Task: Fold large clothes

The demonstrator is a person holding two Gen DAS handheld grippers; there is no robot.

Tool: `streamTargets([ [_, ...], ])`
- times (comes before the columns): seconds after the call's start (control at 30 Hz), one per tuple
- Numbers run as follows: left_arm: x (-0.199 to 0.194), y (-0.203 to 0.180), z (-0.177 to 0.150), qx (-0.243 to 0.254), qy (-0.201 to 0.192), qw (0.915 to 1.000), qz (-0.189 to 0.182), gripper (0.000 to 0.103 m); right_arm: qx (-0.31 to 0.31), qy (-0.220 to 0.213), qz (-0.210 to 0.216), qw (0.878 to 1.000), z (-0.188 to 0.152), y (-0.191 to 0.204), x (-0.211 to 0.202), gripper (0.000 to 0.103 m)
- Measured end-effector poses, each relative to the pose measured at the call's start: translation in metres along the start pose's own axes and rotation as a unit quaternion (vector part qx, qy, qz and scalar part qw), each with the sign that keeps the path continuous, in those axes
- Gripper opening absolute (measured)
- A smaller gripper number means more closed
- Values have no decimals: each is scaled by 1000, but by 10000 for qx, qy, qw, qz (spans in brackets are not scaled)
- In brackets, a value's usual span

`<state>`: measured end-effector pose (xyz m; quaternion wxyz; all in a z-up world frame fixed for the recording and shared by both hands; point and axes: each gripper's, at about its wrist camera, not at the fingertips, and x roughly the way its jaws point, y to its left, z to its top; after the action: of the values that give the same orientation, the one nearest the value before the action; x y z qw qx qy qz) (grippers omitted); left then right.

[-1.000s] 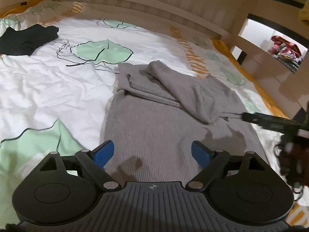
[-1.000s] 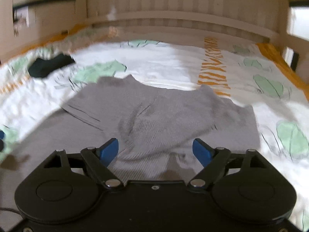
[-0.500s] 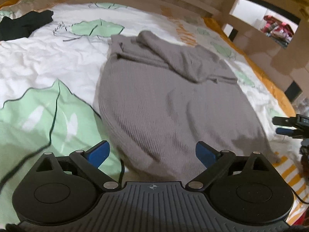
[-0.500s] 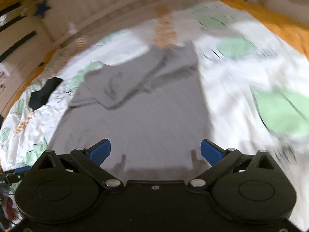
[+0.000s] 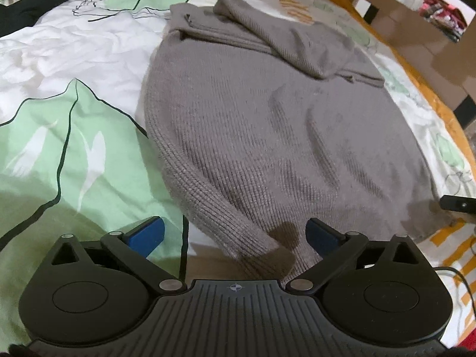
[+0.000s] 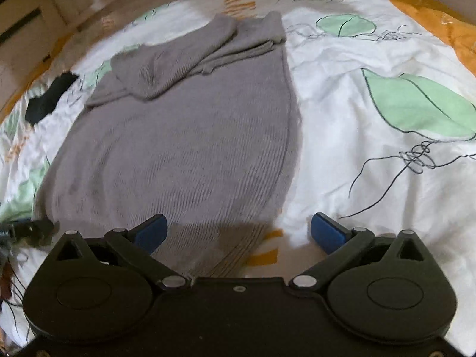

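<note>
Both my grippers, left gripper (image 5: 235, 235) and right gripper (image 6: 238, 232), gape empty, jaws just widened, over the sweater (image 5: 267, 136) hem; its long axis runs toward twelve o'clock.

The sweater (image 5: 267, 125) is plain grey-brown with a fine ribbed knit, darker in its creases. It lies on a bedcover (image 5: 74, 59) that is white, printed with large pale green leaves outlined in thin black line, black scribbled stems, and bands of orange zigzag stripes; its border is solid orange. A small garment (image 6: 49, 98) at the far side is black. Both the left gripper (image 5: 235, 235) and the right gripper (image 6: 238, 232) are black with blue finger pads
</note>
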<state>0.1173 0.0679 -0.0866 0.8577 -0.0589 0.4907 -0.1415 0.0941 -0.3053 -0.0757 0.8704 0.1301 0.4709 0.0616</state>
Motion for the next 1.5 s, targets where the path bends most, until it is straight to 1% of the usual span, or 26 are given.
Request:
streamTargets([
  [0.1,2,0,2,-11,59,10000,4,103,-20,109,172,9998,-5,1,4,103],
  [0.27,6,2,7,-81,129,9999,-43,103,-52,192,226,9995,-7,3,7,103],
  [0.47,8,1,12,-157,194,9997,-56,102,197,242,607,9977,-4,-5,10,103],
  [0.53,7,5,13,-263,189,9994,-120,102,295,229,768,9963,-4,-7,10,103],
  [0.63,4,12,14,-486,180,9983,-264,102,385,207,892,9951,-4,-9,9,103],
  [0.8,8,20,24,-806,233,9955,-440,102,424,203,961,9943,-4,-11,8,103],
  [0.9,12,22,28,-840,280,9950,-459,101,426,229,977,9940,-3,-11,9,103],
  [0.93,11,23,28,-838,293,9949,-476,100,436,232,988,9939,-3,-11,10,103],
  [1.0,9,25,28,-805,328,9951,-473,93,469,222,1029,9933,-2,-13,9,103],
  [1.07,6,29,28,-709,433,9955,-447,78,507,205,1071,9927,-2,-14,8,103],
  [1.1,4,32,29,-649,515,9956,-441,74,515,207,1079,9926,-2,-14,8,103],
  [1.17,-1,39,30,-584,663,9952,-427,63,522,220,1078,9926,-1,-13,8,103],
  [1.23,-4,46,30,-500,795,9948,-392,57,531,220,1081,9925,-1,-13,8,103],
  [1.43,-9,45,27,-27,1041,9944,-189,57,594,275,1100,9918,1,-14,8,103],
  [1.5,-9,45,26,-10,1052,9943,-177,58,640,294,1126,9911,2,-16,9,103],
])
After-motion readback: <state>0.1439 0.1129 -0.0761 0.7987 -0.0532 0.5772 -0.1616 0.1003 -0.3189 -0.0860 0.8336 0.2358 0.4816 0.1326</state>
